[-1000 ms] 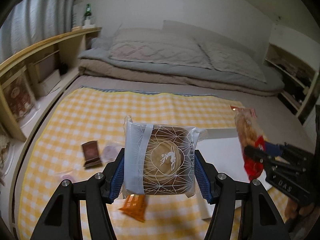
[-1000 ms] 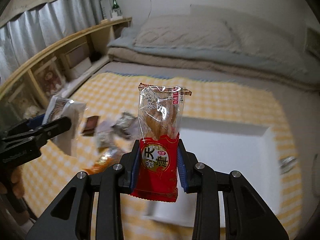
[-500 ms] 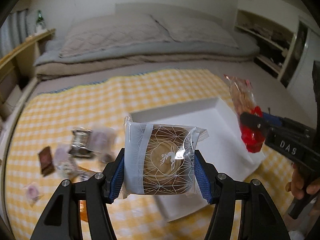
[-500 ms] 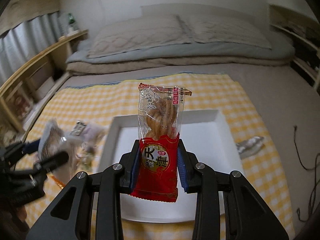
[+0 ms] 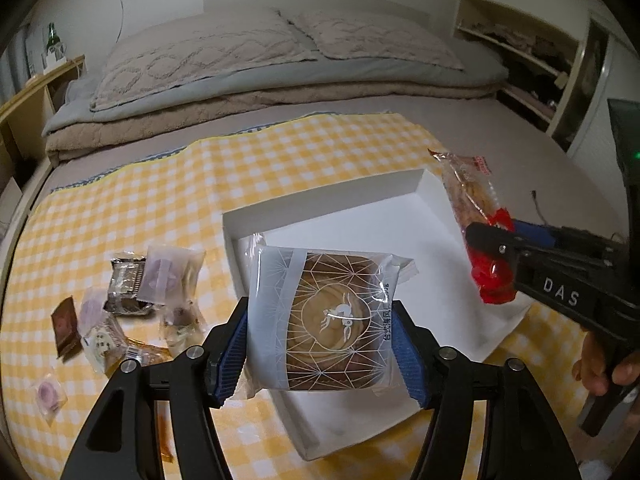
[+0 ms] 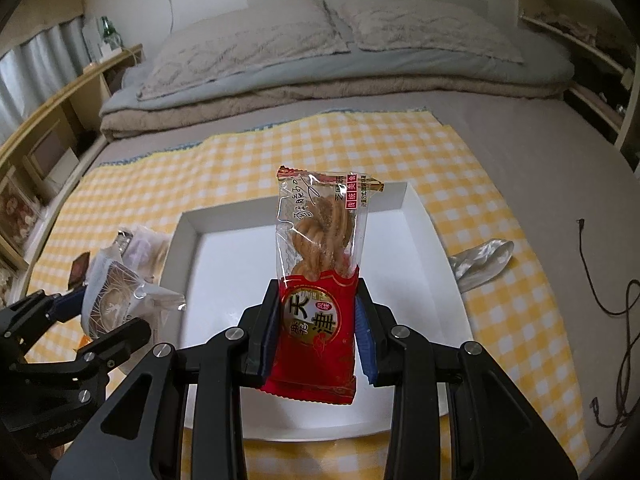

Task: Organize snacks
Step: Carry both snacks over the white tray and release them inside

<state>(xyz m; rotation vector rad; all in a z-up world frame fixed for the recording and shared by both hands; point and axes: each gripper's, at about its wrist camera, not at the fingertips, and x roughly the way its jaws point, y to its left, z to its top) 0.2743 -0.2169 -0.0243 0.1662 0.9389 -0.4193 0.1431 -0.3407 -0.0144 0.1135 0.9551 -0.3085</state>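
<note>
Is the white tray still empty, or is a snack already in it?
Empty. The white tray shows only bare floor in both views; the pastry and the twist snack are held over it.

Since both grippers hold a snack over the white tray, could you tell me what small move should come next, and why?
Probably lower the left gripper a little and let the round pastry packet go into the white tray. Its jaws have just been opening with the packet between them, and the tray lies bare right beneath.
</note>
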